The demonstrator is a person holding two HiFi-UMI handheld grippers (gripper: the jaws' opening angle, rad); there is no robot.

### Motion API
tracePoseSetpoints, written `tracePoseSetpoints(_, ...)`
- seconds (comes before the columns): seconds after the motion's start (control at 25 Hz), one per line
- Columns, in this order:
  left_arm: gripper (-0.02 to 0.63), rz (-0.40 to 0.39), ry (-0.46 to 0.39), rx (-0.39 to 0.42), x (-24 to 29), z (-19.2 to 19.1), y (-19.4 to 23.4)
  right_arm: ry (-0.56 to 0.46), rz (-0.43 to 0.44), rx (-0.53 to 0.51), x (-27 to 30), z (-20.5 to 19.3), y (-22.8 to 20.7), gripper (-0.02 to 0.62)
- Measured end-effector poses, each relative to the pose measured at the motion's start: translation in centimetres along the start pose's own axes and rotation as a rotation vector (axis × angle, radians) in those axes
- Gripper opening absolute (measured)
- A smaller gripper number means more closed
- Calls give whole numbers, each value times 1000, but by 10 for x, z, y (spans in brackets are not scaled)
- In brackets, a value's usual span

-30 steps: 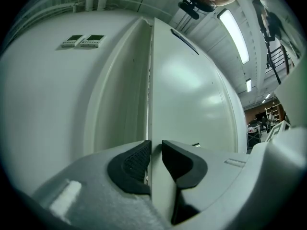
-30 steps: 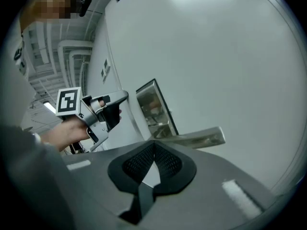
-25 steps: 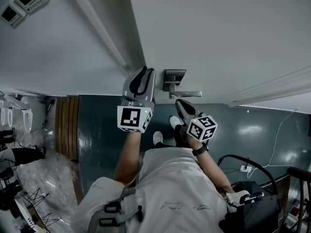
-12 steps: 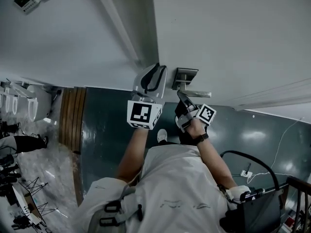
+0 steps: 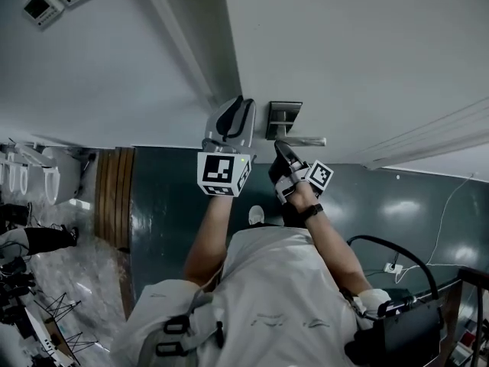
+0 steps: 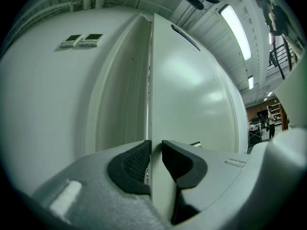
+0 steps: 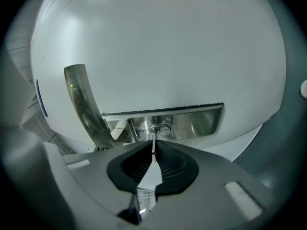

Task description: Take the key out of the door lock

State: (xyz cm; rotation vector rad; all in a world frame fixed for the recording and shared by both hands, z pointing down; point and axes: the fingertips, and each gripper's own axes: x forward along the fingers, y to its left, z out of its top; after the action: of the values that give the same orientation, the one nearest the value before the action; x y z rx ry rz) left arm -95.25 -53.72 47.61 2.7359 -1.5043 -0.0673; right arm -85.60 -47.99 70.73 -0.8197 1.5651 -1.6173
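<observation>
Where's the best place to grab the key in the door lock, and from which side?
Grip the key by the flat end sticking out of the lock plate. Come straight at the door face and pinch its broad sides: it juts outward, edge-on in the right gripper view.

The door (image 7: 168,47) is smooth, white-painted, with a soft sheen. Its lock plate (image 7: 192,121) and lever handle (image 7: 84,104) are polished, mirror-bright metal, and the key (image 7: 153,143) is thin bare metal. The left gripper (image 6: 154,152) has a matt grey, grainy plastic shell and 2 black ribbed pads (image 6: 132,164); the dark floor (image 5: 382,205) is glossy.
</observation>
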Motion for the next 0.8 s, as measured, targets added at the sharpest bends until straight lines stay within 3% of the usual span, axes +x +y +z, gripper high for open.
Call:
tracePoseSetpoints(0.28, 81, -13, -6, 3, -1, 1, -2, -56, 9, -15, -9, -6, 4, 22)
tracePoseSetpoints(0.52, 76, -19, -19, 15, 0, 0, 2, -39, -30, -33, -74, -38, 0, 23)
tracePoseSetpoints(0.64, 2, -15, -6, 31, -7, -3, 5, -37, -83, -165, -93, -33, 22, 23)
tracePoseSetpoints(0.8, 0, -14, -1, 22, -35, -7, -12, 4, -174, -503, -108, -22, 71, 23)
